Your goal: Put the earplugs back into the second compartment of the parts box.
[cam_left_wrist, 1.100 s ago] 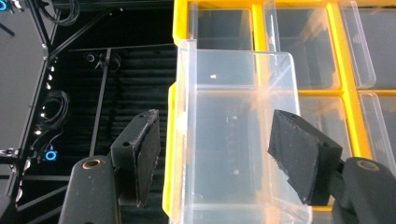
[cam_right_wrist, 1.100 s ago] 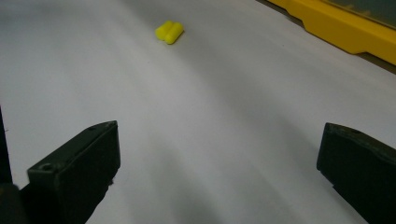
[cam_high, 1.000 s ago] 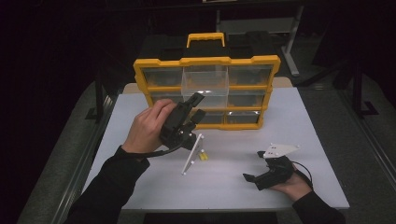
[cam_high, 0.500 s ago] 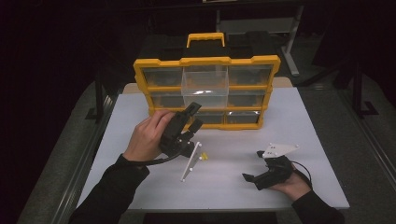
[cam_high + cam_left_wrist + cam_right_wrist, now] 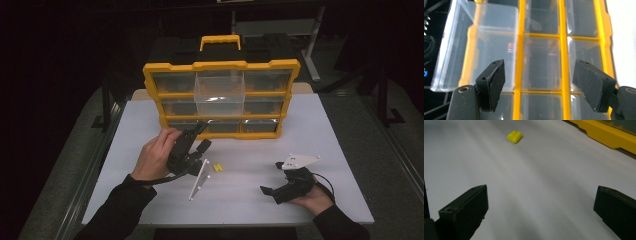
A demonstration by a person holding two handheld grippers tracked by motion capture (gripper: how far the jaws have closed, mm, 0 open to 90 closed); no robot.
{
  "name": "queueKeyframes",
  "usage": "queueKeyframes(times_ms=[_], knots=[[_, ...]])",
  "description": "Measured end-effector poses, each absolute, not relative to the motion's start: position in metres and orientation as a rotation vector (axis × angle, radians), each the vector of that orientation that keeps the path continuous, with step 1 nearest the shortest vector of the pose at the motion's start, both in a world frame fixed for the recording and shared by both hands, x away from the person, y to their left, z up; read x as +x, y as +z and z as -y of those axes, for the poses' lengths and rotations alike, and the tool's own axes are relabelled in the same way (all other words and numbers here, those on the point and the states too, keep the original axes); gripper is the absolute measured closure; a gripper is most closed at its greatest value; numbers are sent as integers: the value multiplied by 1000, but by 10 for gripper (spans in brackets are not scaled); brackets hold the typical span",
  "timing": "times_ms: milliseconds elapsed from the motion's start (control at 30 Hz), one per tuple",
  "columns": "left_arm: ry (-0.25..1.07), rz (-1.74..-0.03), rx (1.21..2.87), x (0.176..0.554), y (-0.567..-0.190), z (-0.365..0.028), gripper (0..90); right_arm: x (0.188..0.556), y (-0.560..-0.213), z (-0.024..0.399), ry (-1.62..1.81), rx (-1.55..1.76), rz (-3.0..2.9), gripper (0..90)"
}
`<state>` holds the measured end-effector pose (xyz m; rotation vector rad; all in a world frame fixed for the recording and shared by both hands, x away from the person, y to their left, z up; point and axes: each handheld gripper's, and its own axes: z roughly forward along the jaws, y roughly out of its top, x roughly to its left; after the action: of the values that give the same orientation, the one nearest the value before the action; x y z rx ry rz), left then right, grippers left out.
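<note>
Yellow little cylinders, two of them lying side by side and touching (image 5: 216,167), sit on the bare white table (image 5: 325,130) in front of the yellow plastic organiser case with clear drawers (image 5: 220,65). In the right gripper view the pair (image 5: 514,136) lies well ahead of the jaws, with nothing else around it.

From where I stand they look very light and probably soft, something like foam plugs, though they are too small for me to be sure of the material. Being round, they could roll or skid away on that smooth tabletop if nudged from one side. I'd take them across the short way, one pad on each outer flank so that the two are squeezed together, coming straight down and closing gently; a hard pinch might squash them or pop one out.

The left gripper (image 5: 202,136) is nearest, held just in front of the case's bottom row and just beside the pair. Its jaws have just been opening and stand apart with nothing between them; its own view looks through the gap (image 5: 544,82) at the case front (image 5: 562,50) and the clear plastic drawer pulled out of it (image 5: 474,50). That drawer (image 5: 220,92), in the top row's middle, seems a likely place for the pair.

The right gripper (image 5: 271,177) rests on the table well off to the right, jaws wide and empty (image 5: 541,212).
</note>
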<state>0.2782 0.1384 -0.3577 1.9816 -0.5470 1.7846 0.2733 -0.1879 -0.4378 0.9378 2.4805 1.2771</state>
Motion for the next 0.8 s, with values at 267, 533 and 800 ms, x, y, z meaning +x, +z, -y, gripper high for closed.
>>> queueKeyframes(times_ms=[267,533,800], knots=[[1760,501,2013,279,-378,-152,207,273,-438,186,1271,933,-2487,0],[1728,436,2075,278,-403,-170,126,273,-438,188,1272,939,-2479,0],[1729,401,2125,273,-422,-181,61,273,-438,188,1273,939,-2481,0]])
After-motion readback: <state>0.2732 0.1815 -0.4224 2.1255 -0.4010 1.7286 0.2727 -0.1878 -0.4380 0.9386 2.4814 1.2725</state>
